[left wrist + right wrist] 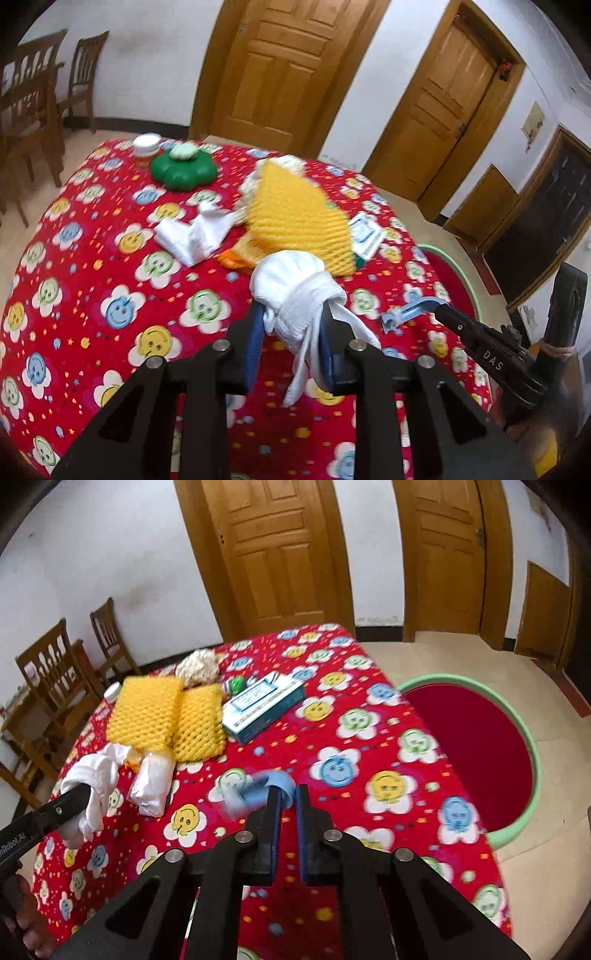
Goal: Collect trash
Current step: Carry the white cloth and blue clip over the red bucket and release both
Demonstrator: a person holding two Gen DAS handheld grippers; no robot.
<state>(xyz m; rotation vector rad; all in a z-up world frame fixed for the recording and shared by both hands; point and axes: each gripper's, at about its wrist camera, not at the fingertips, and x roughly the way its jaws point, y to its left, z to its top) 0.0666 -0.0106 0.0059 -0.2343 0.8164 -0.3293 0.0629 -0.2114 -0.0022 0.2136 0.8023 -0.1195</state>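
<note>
A white knotted foam-net bundle (295, 291) sits between the blue pads of my left gripper (293, 314), which is shut on it above the red smiley tablecloth (92, 280). The right wrist view shows the same bundle (98, 775) at the left gripper's tip (86, 794). My right gripper (289, 794) is shut on a light blue scrap (258, 788) that sticks out left of its tips. In the left wrist view that scrap (408, 312) hangs from the right gripper (439, 304). Two yellow foam nets (147, 712) (199, 725) and a white folded bag (153, 782) lie on the table.
A teal-and-white box (264, 705), crumpled paper (197, 664), a green flower-shaped container (183, 168) and a white-lidded jar (147, 144) are on the table. A red basin with a green rim (461, 681) stands on the floor to the right. Wooden chairs (51, 675) stand left.
</note>
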